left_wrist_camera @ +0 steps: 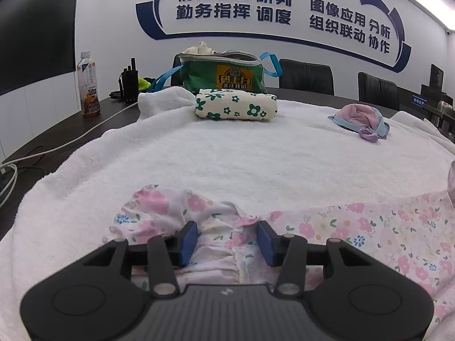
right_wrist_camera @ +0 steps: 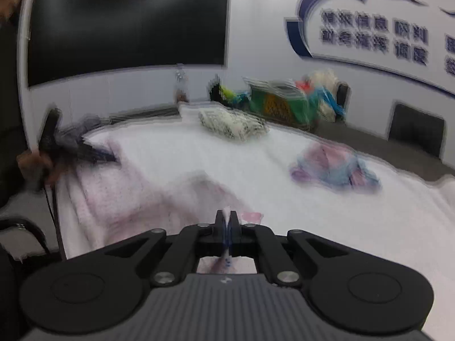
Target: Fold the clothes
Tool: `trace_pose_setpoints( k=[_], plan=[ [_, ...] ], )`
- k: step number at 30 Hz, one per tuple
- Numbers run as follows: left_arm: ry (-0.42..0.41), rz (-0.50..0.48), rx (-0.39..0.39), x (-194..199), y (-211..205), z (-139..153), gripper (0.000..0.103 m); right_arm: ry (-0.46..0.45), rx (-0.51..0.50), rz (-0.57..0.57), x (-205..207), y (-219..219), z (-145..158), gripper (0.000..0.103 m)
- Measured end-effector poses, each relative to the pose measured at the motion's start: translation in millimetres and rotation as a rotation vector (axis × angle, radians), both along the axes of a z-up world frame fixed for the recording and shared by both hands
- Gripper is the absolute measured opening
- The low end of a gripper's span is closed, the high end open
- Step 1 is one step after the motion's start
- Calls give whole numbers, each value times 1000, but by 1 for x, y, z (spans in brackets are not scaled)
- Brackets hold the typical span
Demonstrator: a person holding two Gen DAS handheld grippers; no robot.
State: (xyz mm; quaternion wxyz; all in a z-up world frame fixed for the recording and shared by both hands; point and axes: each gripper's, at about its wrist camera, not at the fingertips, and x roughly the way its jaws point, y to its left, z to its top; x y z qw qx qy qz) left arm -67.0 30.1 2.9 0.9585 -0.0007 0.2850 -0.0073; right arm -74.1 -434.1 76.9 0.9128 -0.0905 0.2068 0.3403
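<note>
A: Where's the pink garment (left_wrist_camera: 355, 236)?

B: On the white towel (left_wrist_camera: 227, 156) covering the surface, at the near edge. It runs crosswise between the two tools, its long axis left to right.

A: Left tool (left_wrist_camera: 227, 241)?

B: Jaws wide apart, straddling a gathered bunch of the cloth. The blue pads sit beside it, not pinching.

A: Right tool (right_wrist_camera: 226, 227)?

B: Clamped on a thin edge of the garment; that view is blurred. The left tool is nearer the bunched end, I judge.

A: Others?

B: A folded green-flower piece (left_wrist_camera: 236, 106) lies far off.
</note>
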Motion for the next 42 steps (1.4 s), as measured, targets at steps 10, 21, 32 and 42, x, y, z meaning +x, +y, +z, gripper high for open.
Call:
trace_pose_setpoints(
  k=[10,21,32,42],
  plan=[
    [-1,-2,-3,0,1,0,46,63,32,28,35,2,7,74],
    [-2,-3,-15,0,3,0,46,74,-354,201,66,84,-13,2],
    [0,-17,-16,1,3,-1,50,-87,-594,101,-43,124,-44,22],
    [-1,-17,-20,0,3,-1,51,-67,113,-292,-49,130,4,43]
  ],
)
